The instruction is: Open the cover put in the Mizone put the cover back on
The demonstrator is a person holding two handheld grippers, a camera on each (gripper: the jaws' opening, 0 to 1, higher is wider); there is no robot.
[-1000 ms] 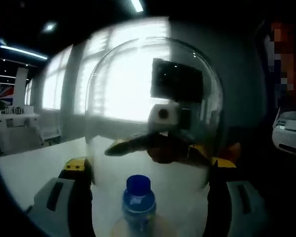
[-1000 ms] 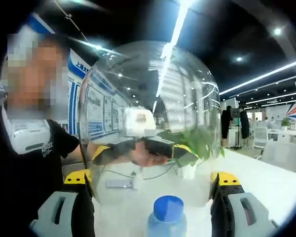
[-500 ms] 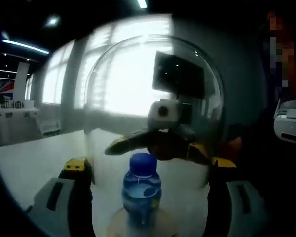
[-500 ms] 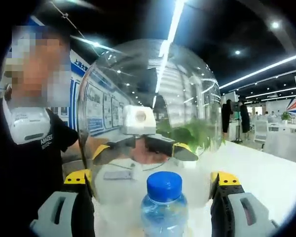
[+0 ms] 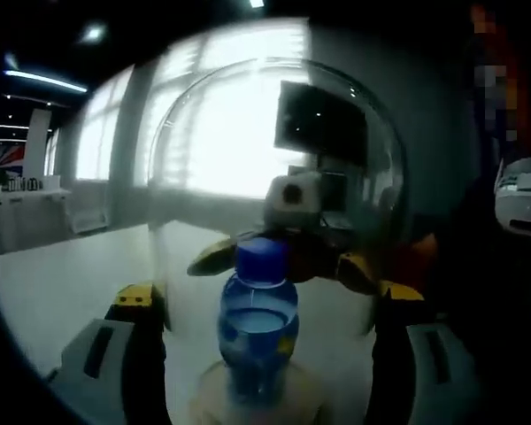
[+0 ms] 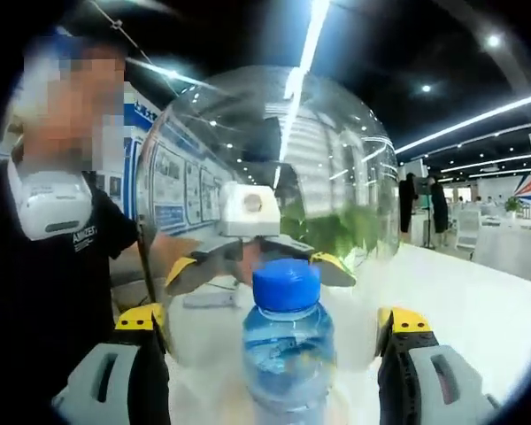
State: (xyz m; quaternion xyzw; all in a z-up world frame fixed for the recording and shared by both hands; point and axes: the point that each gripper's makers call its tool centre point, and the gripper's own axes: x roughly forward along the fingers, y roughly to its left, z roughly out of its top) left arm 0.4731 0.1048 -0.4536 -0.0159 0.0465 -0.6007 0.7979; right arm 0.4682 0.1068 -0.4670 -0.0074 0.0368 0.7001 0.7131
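Clear and glossy, the dome cover (image 5: 274, 186) is held between the jaws of both tongs; the left tongs (image 5: 270, 310) press its two sides in the left gripper view, and the right tongs (image 6: 274, 332) clamp it the same way in the right gripper view (image 6: 265, 204); each pair faces the other through the cover, grey bodied with yellow tips; the Mizone bottle (image 5: 257, 332) stands upright under the cover on a pale round base, its blue cap (image 6: 286, 283) ribbed, its body clear blue plastic (image 6: 288, 354); the white table (image 5: 62, 292) lies beneath; a person in a black shirt (image 6: 44, 292) stands behind the cover; bright windows (image 5: 221, 133) glow beyond, with a dark screen (image 5: 323, 124) in front of them; green leaves (image 6: 341, 235) show through the cover.
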